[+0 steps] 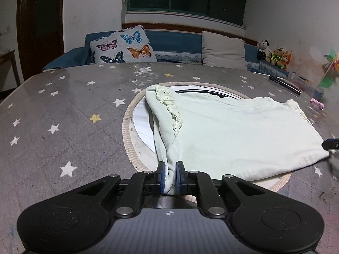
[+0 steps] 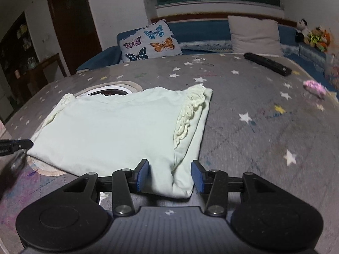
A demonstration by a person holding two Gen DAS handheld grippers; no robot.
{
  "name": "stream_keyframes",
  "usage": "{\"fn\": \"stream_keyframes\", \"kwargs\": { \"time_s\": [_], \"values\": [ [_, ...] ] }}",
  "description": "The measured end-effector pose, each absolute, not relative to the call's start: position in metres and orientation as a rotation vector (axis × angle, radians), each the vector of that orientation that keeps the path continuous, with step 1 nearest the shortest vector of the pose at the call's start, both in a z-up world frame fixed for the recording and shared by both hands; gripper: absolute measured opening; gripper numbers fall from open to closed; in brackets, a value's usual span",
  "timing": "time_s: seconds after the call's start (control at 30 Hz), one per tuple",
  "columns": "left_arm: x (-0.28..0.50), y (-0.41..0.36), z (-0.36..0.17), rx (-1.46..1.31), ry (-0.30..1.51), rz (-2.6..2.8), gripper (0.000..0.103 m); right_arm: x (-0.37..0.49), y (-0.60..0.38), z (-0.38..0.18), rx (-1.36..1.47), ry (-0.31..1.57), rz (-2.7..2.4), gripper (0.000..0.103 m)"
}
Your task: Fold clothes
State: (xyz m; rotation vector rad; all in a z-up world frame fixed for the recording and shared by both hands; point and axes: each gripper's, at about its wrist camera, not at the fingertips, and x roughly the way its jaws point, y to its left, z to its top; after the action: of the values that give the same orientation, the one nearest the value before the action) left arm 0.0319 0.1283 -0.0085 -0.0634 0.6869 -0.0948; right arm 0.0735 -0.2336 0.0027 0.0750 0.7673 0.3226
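Garment (image 1: pixel 233 131) lies crosswise (left gripper (image 1: pixel 171 176) pinching hem).

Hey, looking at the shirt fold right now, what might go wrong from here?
1. The left gripper is shut on a bunched corner of the pale green shirt; pulling may drag the whole garment and undo the fold.
2. The right gripper is open around the other corner, so that side is not held and could slip.
3. The shirt lies partly over the round opening in the table and might sag in.
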Motion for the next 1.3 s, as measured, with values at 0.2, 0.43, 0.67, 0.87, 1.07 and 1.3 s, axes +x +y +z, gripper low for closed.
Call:
{"fn": "stream_keyframes", "kwargs": {
  "time_s": [0.2,0.43,0.67,0.87,1.07,1.3],
  "values": [
    [0.022,0.123,-0.005,-0.069,0.700,-0.110,0.010,0.069,-0.237,0.001,0.091,0.772,0.318,0.018],
    [-0.012,0.111,-0.002,-0.047,0.721,-0.159,0.008,0.052,-0.247,0.005,0.037,0.781,0.296,0.010],
    [-0.056,0.101,0.000,-0.029,0.733,-0.190,0.008,0.006,-0.272,0.012,-0.007,0.812,0.263,0.010],
    [-0.066,0.104,0.011,-0.086,0.708,-0.155,0.011,-0.014,-0.266,0.039,-0.021,0.722,0.304,0.012],
    [-0.072,0.106,0.013,-0.154,0.705,-0.116,0.035,0.005,-0.233,0.033,-0.037,0.712,0.407,0.020],
    [-0.072,0.102,0.005,-0.235,0.736,-0.087,0.034,0.020,-0.202,0.036,-0.083,0.741,0.466,0.027]
  ]
}}
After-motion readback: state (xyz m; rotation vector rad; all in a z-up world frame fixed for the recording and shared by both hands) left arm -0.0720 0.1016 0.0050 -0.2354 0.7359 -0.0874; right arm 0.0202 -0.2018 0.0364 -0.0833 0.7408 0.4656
